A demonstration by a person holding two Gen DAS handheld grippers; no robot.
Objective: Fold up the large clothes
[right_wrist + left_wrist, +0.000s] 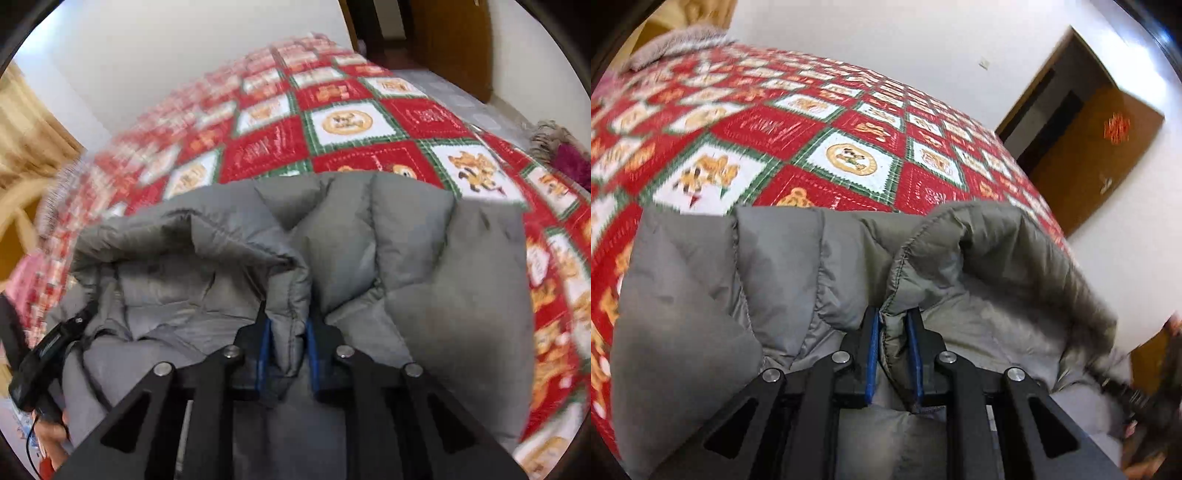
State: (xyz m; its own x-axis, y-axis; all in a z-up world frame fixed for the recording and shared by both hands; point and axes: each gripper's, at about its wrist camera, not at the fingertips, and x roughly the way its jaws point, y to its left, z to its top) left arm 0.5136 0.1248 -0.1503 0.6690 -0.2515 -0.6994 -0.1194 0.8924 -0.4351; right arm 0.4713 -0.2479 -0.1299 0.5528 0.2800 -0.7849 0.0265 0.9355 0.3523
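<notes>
A grey padded jacket (775, 266) fills the lower half of the left wrist view and shows in the right wrist view (424, 258) too. My left gripper (894, 321) is shut on a fold of the jacket's edge, pinched between its blue pads (873, 354). My right gripper (288, 328) is shut on another fold of the same jacket, between its blue pads (264, 354). The jacket hangs bunched from both grippers above a bed. The left gripper's body (40, 365) shows at the left of the right wrist view.
A red, white and green patchwork quilt (849, 122) covers the bed (351, 122) under the jacket. A brown wooden door (1100, 147) and white wall stand beyond. A fuzzy blanket (676, 44) lies at the bed's far end. Curtains (26, 140) hang at the left.
</notes>
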